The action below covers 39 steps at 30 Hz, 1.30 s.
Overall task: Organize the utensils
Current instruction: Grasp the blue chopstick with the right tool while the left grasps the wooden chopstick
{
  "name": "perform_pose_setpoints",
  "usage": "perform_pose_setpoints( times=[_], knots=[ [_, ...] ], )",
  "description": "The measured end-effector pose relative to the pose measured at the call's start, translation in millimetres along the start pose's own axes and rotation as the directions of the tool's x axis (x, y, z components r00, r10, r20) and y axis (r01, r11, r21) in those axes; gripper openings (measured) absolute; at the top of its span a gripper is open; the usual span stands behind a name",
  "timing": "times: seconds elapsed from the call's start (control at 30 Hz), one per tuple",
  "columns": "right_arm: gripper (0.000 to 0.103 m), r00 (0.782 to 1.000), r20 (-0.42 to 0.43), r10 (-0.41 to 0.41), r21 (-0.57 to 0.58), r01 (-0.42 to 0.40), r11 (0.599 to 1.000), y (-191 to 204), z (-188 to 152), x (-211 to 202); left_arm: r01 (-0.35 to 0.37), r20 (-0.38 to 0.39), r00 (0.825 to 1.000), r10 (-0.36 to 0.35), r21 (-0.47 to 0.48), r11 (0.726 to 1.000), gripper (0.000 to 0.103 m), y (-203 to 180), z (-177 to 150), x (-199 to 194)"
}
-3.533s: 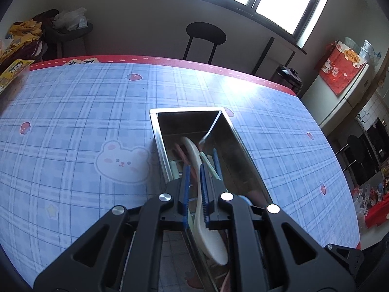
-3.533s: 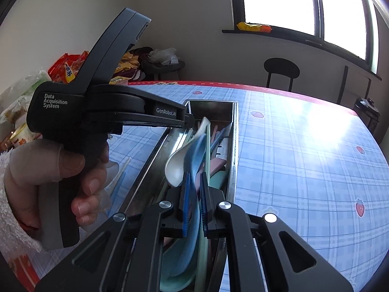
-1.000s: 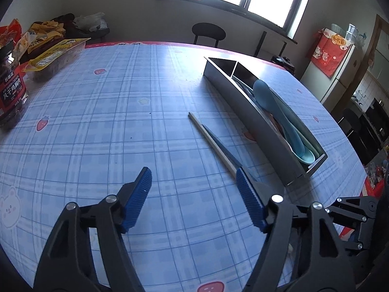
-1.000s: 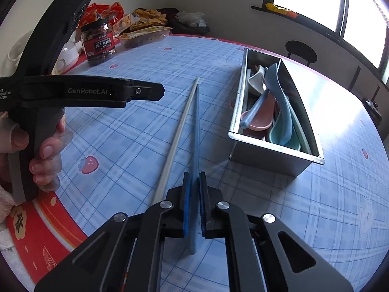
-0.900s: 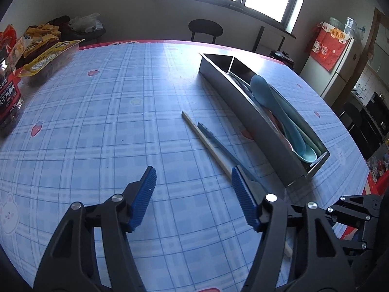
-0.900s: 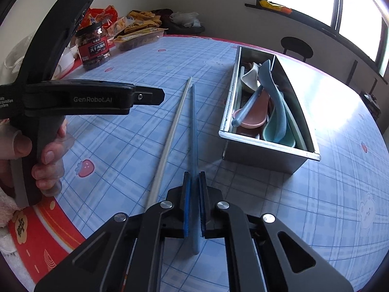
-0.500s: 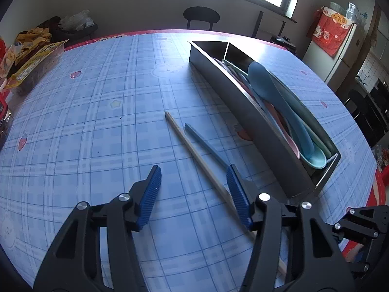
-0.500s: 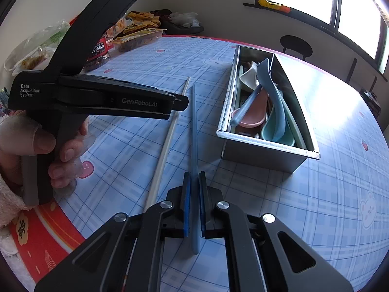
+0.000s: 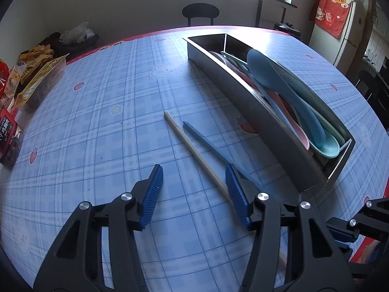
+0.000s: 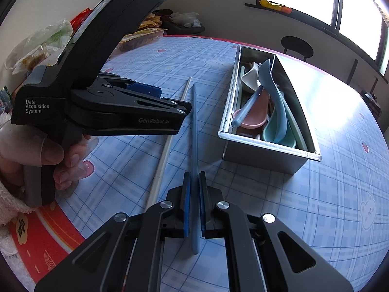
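Observation:
Two chopsticks lie side by side on the blue checked tablecloth, a beige chopstick point(image 9: 192, 146) and a blue chopstick point(image 9: 206, 142). My left gripper point(image 9: 193, 177) hovers over their near part, jaws closing. The beige stick runs under the gap close to the right finger point(image 9: 234, 189), and no pad presses on it. My right gripper point(image 10: 193, 180) is shut on the blue chopstick point(image 10: 194, 121), with the beige chopstick point(image 10: 165, 155) just left of it. The metal tray point(image 9: 257, 116) to the right holds several spoons, a long blue spoon point(image 9: 279, 82) on top.
Snack bags point(image 9: 36, 73) and a jar point(image 9: 7, 133) crowd the table's left edge. A dark chair point(image 9: 200, 12) stands beyond the far edge and a fridge point(image 9: 347, 31) at the right. A hand point(image 10: 48, 155) holds the left tool.
The left gripper has moved in over the two chopsticks and its jaws have narrowed. The right gripper has stayed shut on the blue chopstick in the same place.

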State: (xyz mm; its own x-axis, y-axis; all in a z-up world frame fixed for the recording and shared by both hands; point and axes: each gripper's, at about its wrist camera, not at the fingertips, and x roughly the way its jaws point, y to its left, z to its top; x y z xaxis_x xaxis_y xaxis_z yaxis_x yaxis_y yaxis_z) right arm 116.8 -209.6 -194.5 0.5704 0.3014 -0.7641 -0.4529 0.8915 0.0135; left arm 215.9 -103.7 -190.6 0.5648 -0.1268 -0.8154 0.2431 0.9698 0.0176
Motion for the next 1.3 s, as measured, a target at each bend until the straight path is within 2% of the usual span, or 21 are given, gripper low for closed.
perform_pose_setpoints(
  times=[0.07,0.13,0.23,0.3,0.4,0.5,0.57,0.6,0.73,0.97,1.2,1.3],
  knots=[
    [0.007,1.000,0.000,0.000,0.000,0.000,1.000,0,0,0,-0.002,-0.006,1.000,0.002,0.010,1.000,0.046,3,-1,-2],
    [0.007,1.000,0.000,0.001,0.000,-0.001,1.000,-1,0,0,0.002,-0.014,1.000,-0.001,0.013,1.000,0.037,7,-2,-4],
    [0.007,1.000,0.000,-0.002,-0.002,0.002,1.000,-1,0,0,0.021,-0.027,0.999,-0.022,-0.010,1.000,0.031,16,-1,-4],
    [0.007,1.000,0.000,-0.006,-0.006,0.006,1.000,-1,0,0,0.036,-0.039,0.999,-0.037,-0.036,0.999,0.031,19,1,-4],
    [0.007,1.000,0.000,-0.008,-0.008,0.008,1.000,0,0,0,0.045,-0.049,0.998,-0.047,-0.050,0.998,0.038,17,4,-2],
    [0.007,1.000,0.000,-0.011,-0.010,0.011,1.000,0,0,0,0.014,-0.041,0.999,-0.015,-0.024,1.000,0.040,8,6,0],
    [0.007,1.000,0.000,-0.011,-0.010,0.011,1.000,0,-1,-1,-0.005,-0.027,1.000,0.004,-0.010,1.000,0.033,5,8,3],
    [0.007,1.000,0.000,-0.010,-0.009,0.010,1.000,1,-1,-1,-0.013,-0.019,1.000,0.013,-0.004,1.000,0.019,6,10,4],
    [0.007,1.000,0.000,-0.006,-0.006,0.006,1.000,0,0,0,0.028,-0.019,0.999,-0.029,-0.005,1.000,0.013,16,16,7],
    [0.007,1.000,0.000,-0.006,-0.006,0.006,1.000,-1,0,0,0.098,-0.037,0.994,-0.101,-0.076,0.992,0.012,39,11,4],
    [0.007,1.000,0.000,-0.011,-0.010,0.011,1.000,1,0,0,0.112,-0.018,0.993,-0.114,-0.064,0.992,0.019,33,-17,-16],
    [0.007,1.000,-0.001,-0.015,-0.014,0.015,1.000,2,0,0,0.095,0.002,0.995,-0.095,-0.046,0.994,0.019,29,-26,-21]
  ],
)
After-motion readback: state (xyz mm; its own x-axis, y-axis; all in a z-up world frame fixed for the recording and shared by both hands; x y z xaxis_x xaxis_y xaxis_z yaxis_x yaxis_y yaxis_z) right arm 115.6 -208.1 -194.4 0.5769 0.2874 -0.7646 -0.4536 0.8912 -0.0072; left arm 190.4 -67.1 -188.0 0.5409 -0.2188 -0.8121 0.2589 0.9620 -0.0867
